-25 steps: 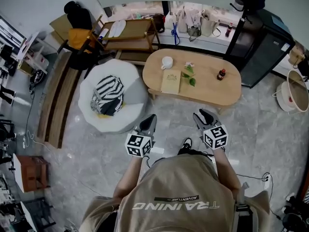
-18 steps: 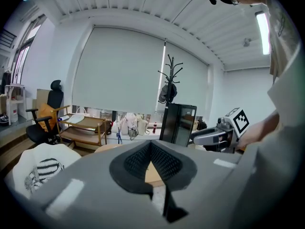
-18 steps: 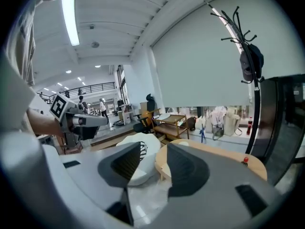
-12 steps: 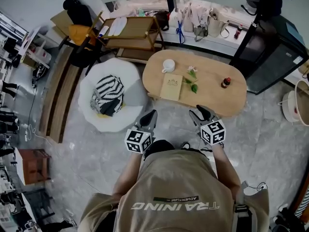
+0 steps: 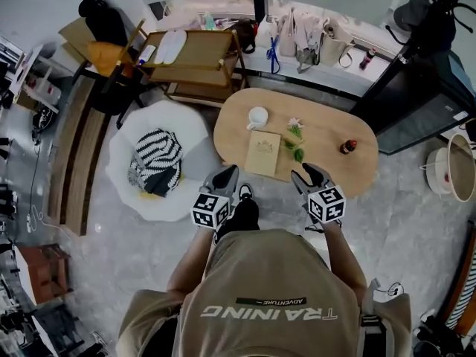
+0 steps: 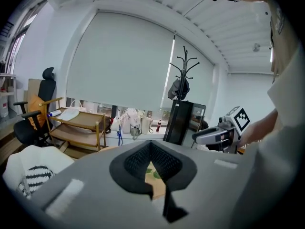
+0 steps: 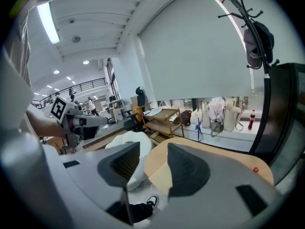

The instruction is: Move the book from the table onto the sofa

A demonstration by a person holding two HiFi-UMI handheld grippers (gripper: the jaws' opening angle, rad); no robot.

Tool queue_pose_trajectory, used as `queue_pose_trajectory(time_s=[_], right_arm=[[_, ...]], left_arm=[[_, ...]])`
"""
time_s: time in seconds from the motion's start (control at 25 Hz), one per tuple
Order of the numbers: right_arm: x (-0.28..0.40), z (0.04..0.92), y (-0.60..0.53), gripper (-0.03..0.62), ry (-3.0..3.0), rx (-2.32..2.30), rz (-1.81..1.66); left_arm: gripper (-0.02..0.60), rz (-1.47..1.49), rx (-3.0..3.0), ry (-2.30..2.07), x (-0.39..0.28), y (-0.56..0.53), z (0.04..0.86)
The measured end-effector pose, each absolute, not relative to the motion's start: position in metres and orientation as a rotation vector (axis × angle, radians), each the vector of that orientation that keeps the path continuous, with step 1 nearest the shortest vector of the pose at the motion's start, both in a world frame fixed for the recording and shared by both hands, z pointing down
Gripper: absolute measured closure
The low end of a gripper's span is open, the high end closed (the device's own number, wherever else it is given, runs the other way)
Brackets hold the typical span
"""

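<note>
Book first: it lies flat and closed on the oval wooden surface, close to the near edge, and neither gripper touches it. We hold both grippers just short of that edge. The left gripper has its jaws pressed together with nothing in them. The right gripper has its jaws parted fairly wide and holds nothing; in its own view we see only the surface edge and the floor through the gap.

We judge that the reach is under way and the grasp has not begun. Several things could spoil it from here. The book is thin and sits flush on the wood, so a jaw coming in too high would push it away from us instead of getting under its cover. A white cup stands near the book's far edge and a leafy sprig lies just beside its right edge, so such a push could tip the cup or drag the leaves. The small bottle is well apart and at less risk. If we pinch only the cover, the pages may drop open and the book may slip while we carry it. The left gripper can help only once it opens.

The sofa, the rounded white seat to the left, already carries a striped cloth. A book set near its sloping rim could slide to the floor.
</note>
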State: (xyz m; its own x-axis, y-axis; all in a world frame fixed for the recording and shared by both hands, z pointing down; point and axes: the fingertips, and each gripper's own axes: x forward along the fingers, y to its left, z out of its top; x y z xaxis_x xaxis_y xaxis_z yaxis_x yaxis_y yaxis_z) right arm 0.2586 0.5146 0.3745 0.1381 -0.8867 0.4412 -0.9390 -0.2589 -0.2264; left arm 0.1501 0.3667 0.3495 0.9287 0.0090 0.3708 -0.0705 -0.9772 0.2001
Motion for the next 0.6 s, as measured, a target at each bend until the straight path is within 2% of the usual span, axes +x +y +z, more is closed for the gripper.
queue_pose_trajectory(time_s=[0.24,0.6], right_arm=[[0.313,0.363,0.456,0.442,-1.710,2.362,0.777],[0.326,0.403,0.407,0.428,-1.649,2.385,0.997]], left_arm=[[0.575,0.566,2.905,0.118,0.210,0.294,0.347],[0.575,0.676,2.827,0.246,0.256,0.250,0.380]])
